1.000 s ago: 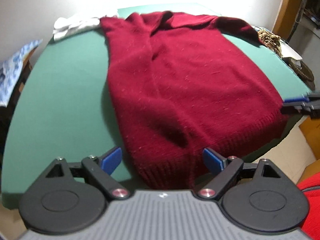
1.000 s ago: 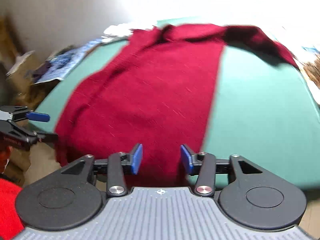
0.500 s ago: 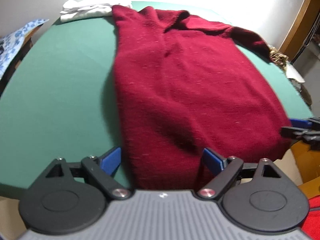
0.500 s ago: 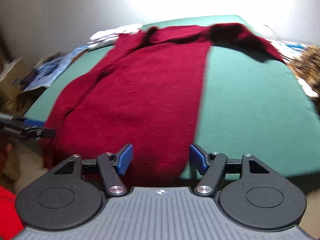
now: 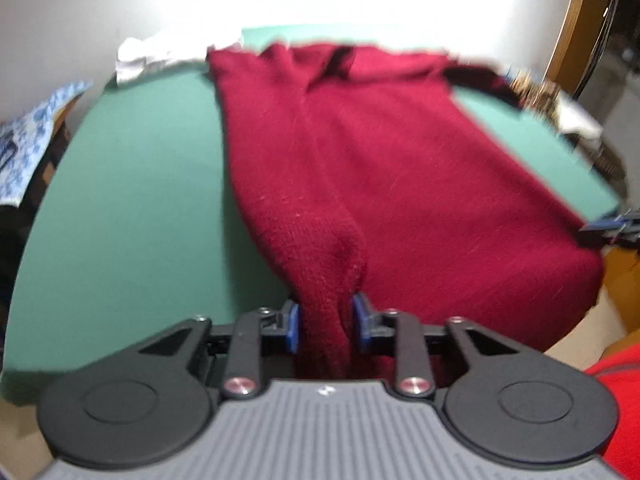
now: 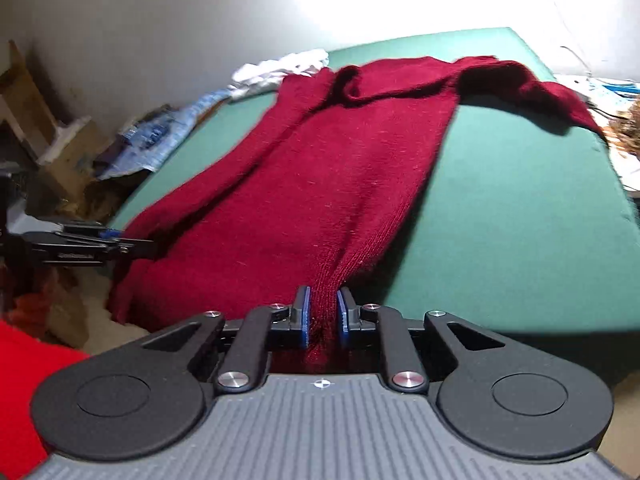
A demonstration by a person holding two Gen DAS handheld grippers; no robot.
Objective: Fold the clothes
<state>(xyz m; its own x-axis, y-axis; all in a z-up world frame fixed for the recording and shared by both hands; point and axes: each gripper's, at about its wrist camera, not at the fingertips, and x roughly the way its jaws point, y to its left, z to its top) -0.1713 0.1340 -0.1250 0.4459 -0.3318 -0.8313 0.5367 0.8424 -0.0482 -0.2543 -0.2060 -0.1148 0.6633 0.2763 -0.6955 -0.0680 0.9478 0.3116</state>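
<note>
A dark red knitted sweater (image 5: 392,168) lies lengthwise on the green table (image 5: 132,208), collar at the far end, hem hanging over the near edge. It also shows in the right wrist view (image 6: 320,184). My left gripper (image 5: 325,326) is shut on a bunch of the hem at its left corner. My right gripper (image 6: 322,320) is shut on the hem at its right corner. Each gripper shows in the other's view, the right one (image 5: 608,228) at the right edge, the left one (image 6: 80,244) at the left.
A white cloth (image 5: 160,54) lies at the table's far left corner. Blue patterned fabric (image 6: 160,136) and cardboard clutter sit left of the table. More clutter (image 5: 560,96) lies off the far right. A bright red garment (image 6: 24,392) is near me.
Both grippers moved in onto the sweater's hem and closed on it. The knit now bunches up between each pair of fingers.
</note>
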